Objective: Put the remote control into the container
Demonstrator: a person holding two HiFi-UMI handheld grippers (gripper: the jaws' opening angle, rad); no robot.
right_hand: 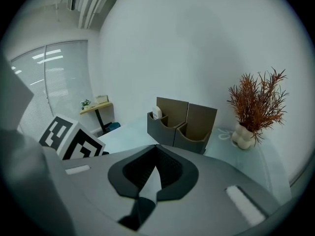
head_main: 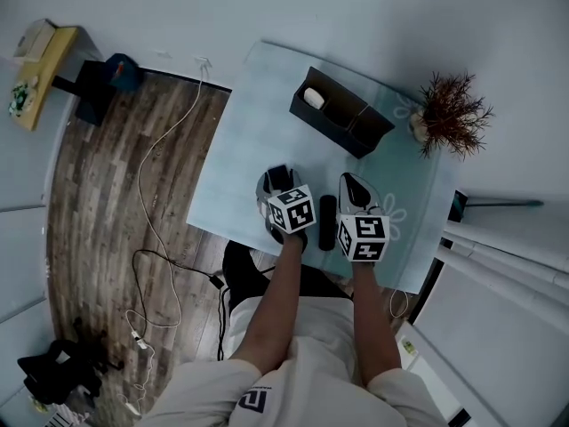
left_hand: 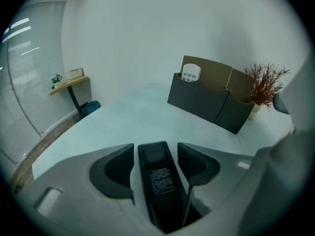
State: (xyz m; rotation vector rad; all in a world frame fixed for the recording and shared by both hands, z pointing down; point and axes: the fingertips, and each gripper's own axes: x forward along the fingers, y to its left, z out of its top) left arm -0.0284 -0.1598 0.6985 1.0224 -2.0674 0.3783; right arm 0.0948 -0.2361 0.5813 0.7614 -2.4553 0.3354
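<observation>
A black remote control (left_hand: 158, 178) lies lengthwise between the jaws of my left gripper (left_hand: 155, 151), label side up. The jaws stand open, with a thin gap on each side of it. In the head view the left gripper (head_main: 277, 174) is at the table's near middle. A second black remote (head_main: 327, 222) lies on the table between the two grippers. My right gripper (head_main: 349, 183) (right_hand: 156, 154) is shut with nothing in it. The dark container (head_main: 342, 112) (left_hand: 211, 100) (right_hand: 179, 124) stands further back, with a white object (left_hand: 190, 73) in its left compartment.
A dried plant in a pale vase (head_main: 452, 114) (right_hand: 256, 107) stands right of the container. The pale blue table (head_main: 240, 149) ends just in front of the person's legs. Cables (head_main: 156, 238) lie on the wooden floor at the left, near a small yellow side table (head_main: 36, 74).
</observation>
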